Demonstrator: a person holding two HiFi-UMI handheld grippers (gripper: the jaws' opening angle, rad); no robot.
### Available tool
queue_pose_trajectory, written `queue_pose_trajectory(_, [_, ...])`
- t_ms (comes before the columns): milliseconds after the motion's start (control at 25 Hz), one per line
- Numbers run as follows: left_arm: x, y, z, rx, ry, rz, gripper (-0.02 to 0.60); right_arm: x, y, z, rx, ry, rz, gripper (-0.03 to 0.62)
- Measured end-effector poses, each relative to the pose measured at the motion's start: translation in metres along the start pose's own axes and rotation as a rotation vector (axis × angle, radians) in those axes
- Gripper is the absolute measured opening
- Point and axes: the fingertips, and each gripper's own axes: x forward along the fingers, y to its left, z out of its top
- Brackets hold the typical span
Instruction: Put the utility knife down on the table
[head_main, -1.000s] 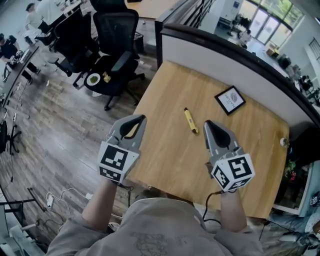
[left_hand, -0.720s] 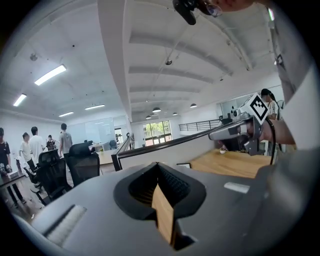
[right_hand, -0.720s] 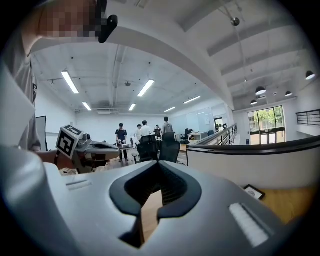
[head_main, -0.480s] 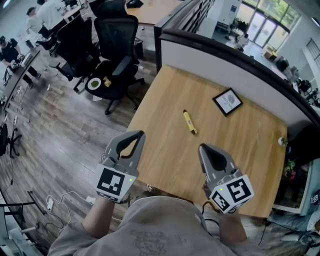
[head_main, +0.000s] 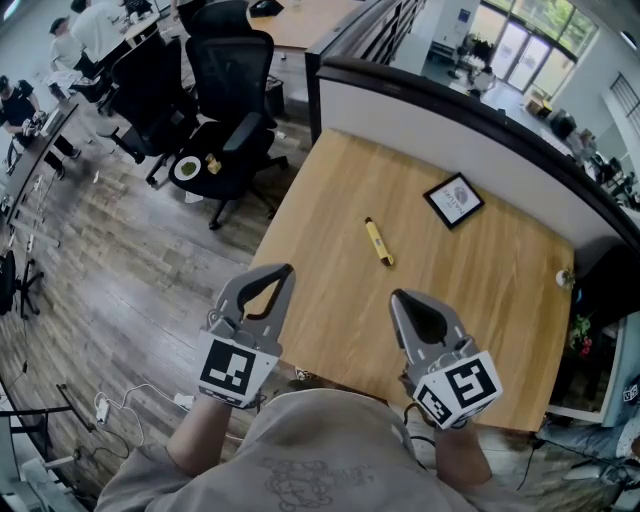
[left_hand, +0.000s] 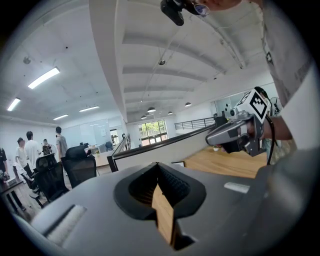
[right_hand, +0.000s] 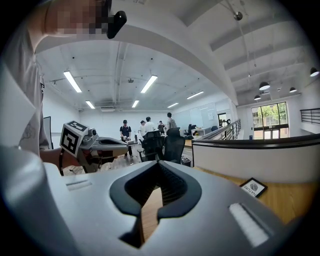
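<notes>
The yellow utility knife (head_main: 378, 242) lies flat on the wooden table (head_main: 480, 290), near its middle, with nothing touching it. My left gripper (head_main: 285, 268) hovers at the table's near left edge, well short of the knife, its jaws shut and empty. My right gripper (head_main: 397, 297) hangs over the near part of the table, also short of the knife, jaws shut with nothing between them. In the left gripper view the jaws (left_hand: 157, 166) meet at the tips and the right gripper (left_hand: 235, 132) shows beside them. The right gripper view shows its shut jaws (right_hand: 160, 163) and the left gripper (right_hand: 95, 145).
A small framed picture (head_main: 456, 200) lies at the table's far side, before a dark-topped partition wall (head_main: 470, 120). A small object (head_main: 567, 281) sits at the table's right edge. Black office chairs (head_main: 225, 90) stand on the wood floor to the left. People stand by distant desks (right_hand: 145, 127).
Both grippers have drawn back toward me and the table's near edge, away from the knife. The knife has stayed where it lies.
</notes>
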Motion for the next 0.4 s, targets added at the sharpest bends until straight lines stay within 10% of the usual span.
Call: queue_pose_trajectory(400, [0.0013,0.004,0.0048,0.014,-0.013,-0.001,-0.001,0.0026,-0.0027,0.0038,-0.022,0.002,-0.007,0.011])
